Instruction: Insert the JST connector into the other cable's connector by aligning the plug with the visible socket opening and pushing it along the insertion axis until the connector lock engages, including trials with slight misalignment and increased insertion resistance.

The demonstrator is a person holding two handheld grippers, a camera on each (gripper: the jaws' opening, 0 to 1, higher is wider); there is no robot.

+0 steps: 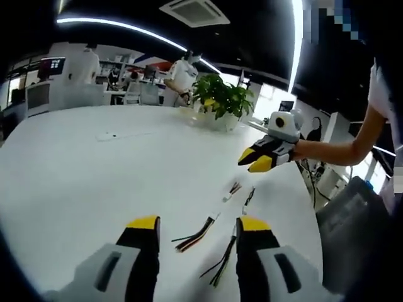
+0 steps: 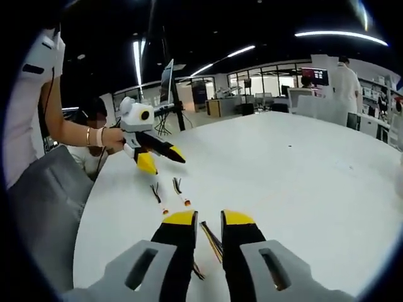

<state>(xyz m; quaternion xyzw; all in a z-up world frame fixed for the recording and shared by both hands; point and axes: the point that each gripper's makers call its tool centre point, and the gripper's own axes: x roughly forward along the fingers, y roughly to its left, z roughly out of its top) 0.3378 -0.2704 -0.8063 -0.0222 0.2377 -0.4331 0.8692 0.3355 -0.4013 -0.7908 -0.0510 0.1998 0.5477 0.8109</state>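
Four short cables (image 1: 196, 234) on white table (image 1: 75, 189), none gripped. Left gripper (image 1: 198, 228) open, two cables lying just ahead between jaws, pointing obliquely away. Right gripper (image 2: 208, 220) narrowly parted, empty, one cable (image 2: 212, 241) in gap, lengthwise along jaws.

white table (image 1: 94, 176), yellow-tipped black left gripper (image 1: 198, 228)

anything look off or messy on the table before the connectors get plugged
Nothing looks damaged or spilled. Four short cables lie loose and apart on the white table: two near the left gripper, two smaller ones farther out, none mated. Both the left and the right gripper are empty.
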